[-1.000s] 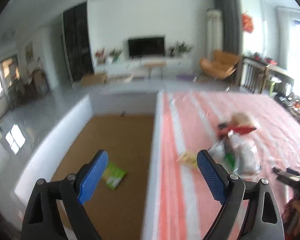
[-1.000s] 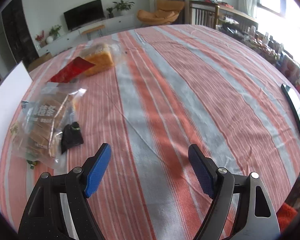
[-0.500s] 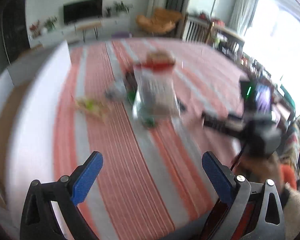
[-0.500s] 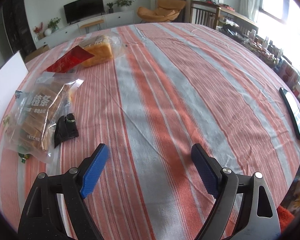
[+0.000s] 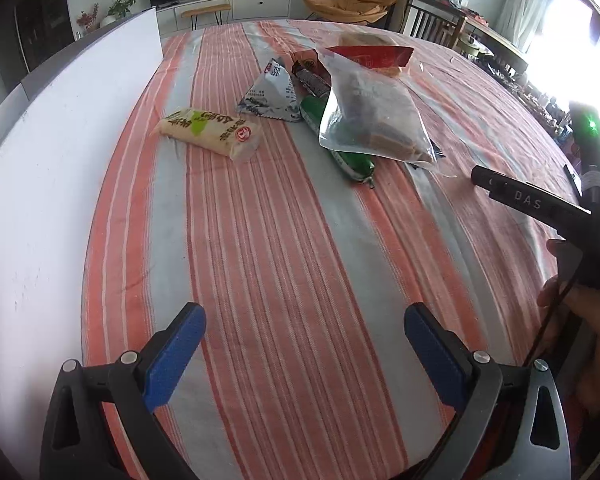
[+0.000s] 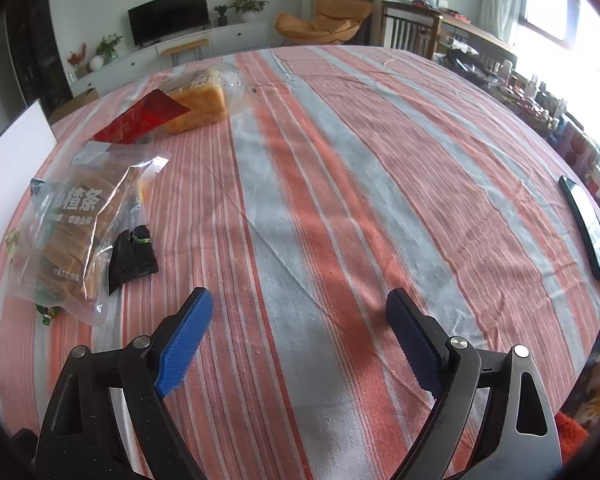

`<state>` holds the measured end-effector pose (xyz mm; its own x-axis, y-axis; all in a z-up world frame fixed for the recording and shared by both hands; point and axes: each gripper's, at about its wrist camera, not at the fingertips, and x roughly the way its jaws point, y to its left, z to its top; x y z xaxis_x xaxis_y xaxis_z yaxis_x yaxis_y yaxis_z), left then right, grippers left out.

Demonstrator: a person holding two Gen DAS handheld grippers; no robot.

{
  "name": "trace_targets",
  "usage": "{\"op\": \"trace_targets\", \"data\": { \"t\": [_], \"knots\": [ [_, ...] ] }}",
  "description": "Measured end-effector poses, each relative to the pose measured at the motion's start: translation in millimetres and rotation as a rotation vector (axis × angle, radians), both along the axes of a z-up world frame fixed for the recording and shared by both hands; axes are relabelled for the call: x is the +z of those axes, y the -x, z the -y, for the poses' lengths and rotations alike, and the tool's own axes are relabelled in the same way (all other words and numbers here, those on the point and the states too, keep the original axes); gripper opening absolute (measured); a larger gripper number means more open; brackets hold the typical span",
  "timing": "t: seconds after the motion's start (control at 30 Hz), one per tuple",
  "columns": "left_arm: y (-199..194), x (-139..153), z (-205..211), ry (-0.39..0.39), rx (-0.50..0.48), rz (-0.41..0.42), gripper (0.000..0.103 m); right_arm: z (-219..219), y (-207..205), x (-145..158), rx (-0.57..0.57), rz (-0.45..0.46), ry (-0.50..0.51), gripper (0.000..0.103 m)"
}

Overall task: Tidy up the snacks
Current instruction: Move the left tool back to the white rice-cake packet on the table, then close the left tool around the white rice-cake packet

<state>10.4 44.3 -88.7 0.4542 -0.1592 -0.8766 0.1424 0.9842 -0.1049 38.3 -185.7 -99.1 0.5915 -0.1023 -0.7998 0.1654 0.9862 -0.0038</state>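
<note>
Snacks lie in a loose pile on the striped tablecloth (image 5: 284, 240). In the left wrist view I see a yellow-green packet (image 5: 212, 133), a grey triangular pouch (image 5: 274, 94), a green stick pack (image 5: 340, 152), a clear bag of brown strips (image 5: 374, 114) and a red packet (image 5: 374, 56). My left gripper (image 5: 304, 344) is open and empty, well short of them. In the right wrist view the clear bag (image 6: 76, 224), a small black packet (image 6: 134, 252), the red packet (image 6: 144, 118) and a bagged bread loaf (image 6: 200, 102) lie to the left. My right gripper (image 6: 296, 334) is open and empty over bare cloth.
A white box wall (image 5: 60, 152) runs along the table's left side. The right hand-held gripper (image 5: 540, 200) shows at the right of the left wrist view. A black phone (image 6: 590, 228) lies near the table's right edge. Chairs and a TV unit stand beyond.
My left gripper has swung right, from over the box with the green packet inside to over the tablecloth facing the snack pile. My right gripper has barely moved.
</note>
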Motion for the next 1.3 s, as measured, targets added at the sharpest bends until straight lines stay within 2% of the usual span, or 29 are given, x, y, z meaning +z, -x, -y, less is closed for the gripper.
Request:
{"op": "trace_targets", "data": {
  "t": [0.13,0.33,0.47,0.53,0.63,0.7,0.9,1.2,1.3],
  "knots": [
    [-19.6,11.4,-8.0,-0.001,0.023,0.022,0.099,0.0,0.0,-0.1,0.0,0.0,0.001,0.09],
    [-78.4,30.9,-35.0,0.018,0.207,0.082,0.099,0.0,0.1,-0.1,0.0,0.0,0.001,0.09],
    [-118.6,16.7,-53.9,0.049,0.33,0.025,0.098,-0.2,0.3,-0.1,0.001,0.0,0.001,0.09],
    [-131.6,6.5,-56.9,0.034,0.359,0.002,0.098,-0.2,0.2,-0.1,0.0,0.0,0.001,0.09],
    [-143.7,-7.9,-55.6,-0.019,0.36,-0.026,0.098,-0.2,0.2,-0.3,0.0,0.0,0.002,0.09],
    [-146.9,-10.4,-53.6,-0.055,0.351,-0.012,0.098,-0.4,0.3,-0.3,0.0,0.0,0.002,0.09],
    [-149.6,-17.3,-53.0,-0.102,0.325,-0.003,0.098,-0.9,0.6,0.5,0.002,0.0,0.0,0.091],
    [-150.1,-15.2,-51.7,-0.099,0.275,0.015,0.099,-1.0,0.7,0.3,0.002,0.0,0.001,0.091],
    [-149.0,-13.6,-50.1,-0.1,0.249,0.035,0.089,-0.9,0.7,0.3,0.002,0.0,0.001,0.091]
  ]
}}
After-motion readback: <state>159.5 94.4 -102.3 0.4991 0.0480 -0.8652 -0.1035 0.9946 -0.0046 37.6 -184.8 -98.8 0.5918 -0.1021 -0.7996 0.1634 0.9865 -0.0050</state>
